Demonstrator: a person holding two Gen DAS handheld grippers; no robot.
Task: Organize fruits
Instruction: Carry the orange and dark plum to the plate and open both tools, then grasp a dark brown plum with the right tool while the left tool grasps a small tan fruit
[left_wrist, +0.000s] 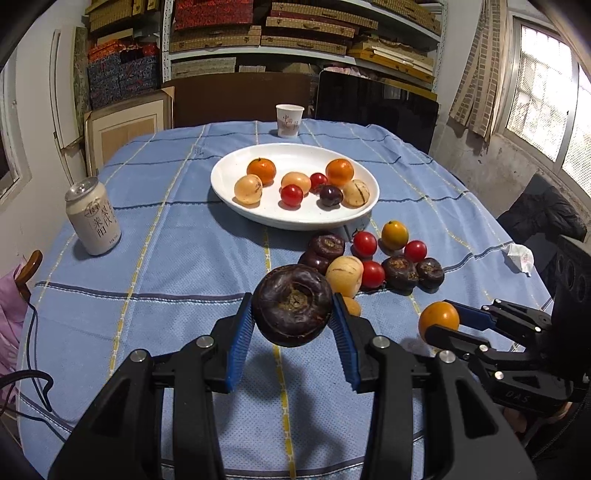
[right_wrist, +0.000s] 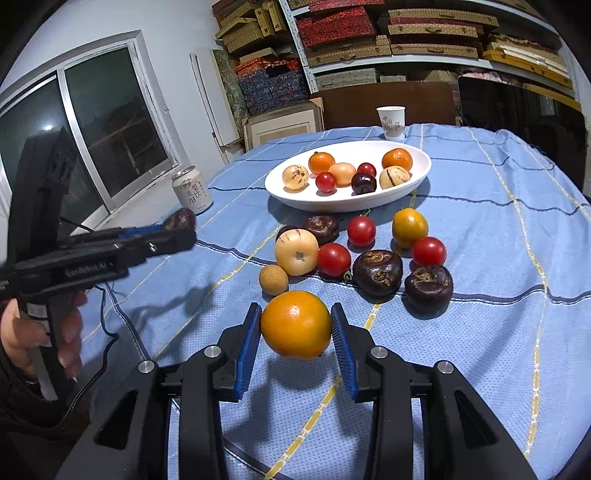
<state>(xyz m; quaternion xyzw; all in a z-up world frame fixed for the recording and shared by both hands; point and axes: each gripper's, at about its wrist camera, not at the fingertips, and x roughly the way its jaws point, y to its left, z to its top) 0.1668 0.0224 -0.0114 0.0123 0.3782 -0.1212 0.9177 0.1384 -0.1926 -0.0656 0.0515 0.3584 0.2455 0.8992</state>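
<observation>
Left-wrist view showed the left gripper (left_wrist: 293, 319) clamped on a chestnut (left_wrist: 292, 304) and the right gripper (right_wrist: 295, 326) clamped on an orange (right_wrist: 296, 324), both short of the plate (left_wrist: 229, 184), so transfer was judged in hand and the next move called for carrying each beyond the loose pile (left_wrist: 373, 260) to the plate.

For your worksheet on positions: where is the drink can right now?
The drink can stands upright on the blue tablecloth, left of the white plate in the left wrist view.

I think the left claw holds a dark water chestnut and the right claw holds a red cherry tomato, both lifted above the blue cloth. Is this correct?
Not quite. The right claw holds an orange fruit, not a red tomato, as the right wrist view shows. The left claw does hold a dark water chestnut, and both are lifted above the blue cloth.
</observation>
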